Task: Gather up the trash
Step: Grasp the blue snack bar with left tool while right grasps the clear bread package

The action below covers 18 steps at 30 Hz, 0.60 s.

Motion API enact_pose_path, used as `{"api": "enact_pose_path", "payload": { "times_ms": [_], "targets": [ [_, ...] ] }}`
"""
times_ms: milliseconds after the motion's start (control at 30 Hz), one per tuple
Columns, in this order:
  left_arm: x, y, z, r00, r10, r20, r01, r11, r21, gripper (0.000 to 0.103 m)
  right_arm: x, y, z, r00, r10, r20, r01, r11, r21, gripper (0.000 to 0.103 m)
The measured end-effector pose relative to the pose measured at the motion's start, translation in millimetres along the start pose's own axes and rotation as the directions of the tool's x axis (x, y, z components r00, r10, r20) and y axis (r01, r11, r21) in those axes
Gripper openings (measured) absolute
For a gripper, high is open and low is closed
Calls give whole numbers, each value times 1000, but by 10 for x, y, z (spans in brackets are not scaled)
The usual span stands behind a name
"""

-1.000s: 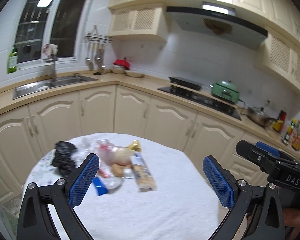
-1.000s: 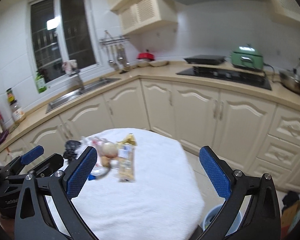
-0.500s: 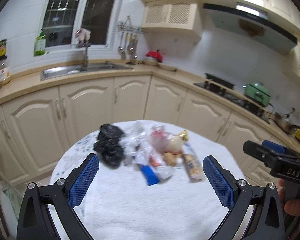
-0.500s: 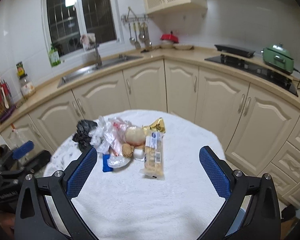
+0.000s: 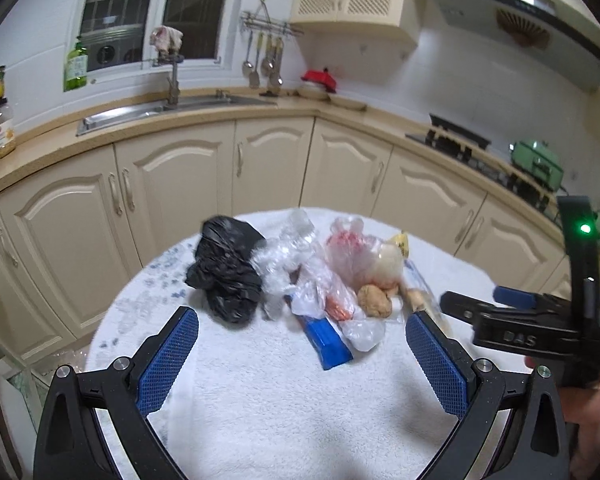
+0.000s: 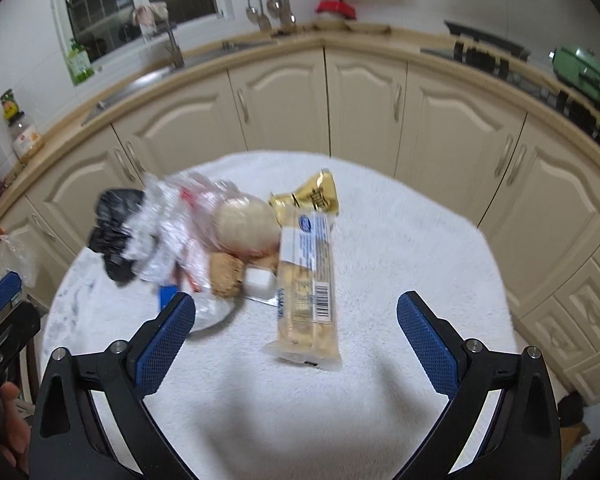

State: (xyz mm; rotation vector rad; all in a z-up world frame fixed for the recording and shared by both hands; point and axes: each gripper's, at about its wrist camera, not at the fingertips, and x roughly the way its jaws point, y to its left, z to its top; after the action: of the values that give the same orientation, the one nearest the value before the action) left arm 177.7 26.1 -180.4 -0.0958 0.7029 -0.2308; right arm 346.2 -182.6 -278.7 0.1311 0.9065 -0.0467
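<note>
Right wrist view: the right gripper (image 6: 296, 320), its empty jaws wide but beginning to close, points at the long wrapped snack pack (image 6: 306, 280) on the bench (image 6: 420, 260), whose long axis runs away from it, nearer than the released left gripper (image 5: 302, 340).

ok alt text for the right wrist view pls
The right gripper, jaws closing with nothing between them, hovers over a long biscuit packet on a white-clothed round table. A trash pile lies left of it.
</note>
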Motion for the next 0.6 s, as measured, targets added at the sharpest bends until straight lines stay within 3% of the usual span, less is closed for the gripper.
{"api": "enact_pose_path", "payload": {
  "times_ms": [267,500,600],
  "targets": [
    [737,-193,55,995,10,-98,-5,999,48,102,552,-205,27,995,36,-92,-33,999,30,88],
    [1269,-125,184,985,92,-143,-95,995,-19,101,769,-236,85,991,97,-88,-96,995,20,66],
    [1558,-170,249,976,120,-180,-122,993,0,92,793,-209,119,989,124,-82,-123,992,8,57]
  ]
}}
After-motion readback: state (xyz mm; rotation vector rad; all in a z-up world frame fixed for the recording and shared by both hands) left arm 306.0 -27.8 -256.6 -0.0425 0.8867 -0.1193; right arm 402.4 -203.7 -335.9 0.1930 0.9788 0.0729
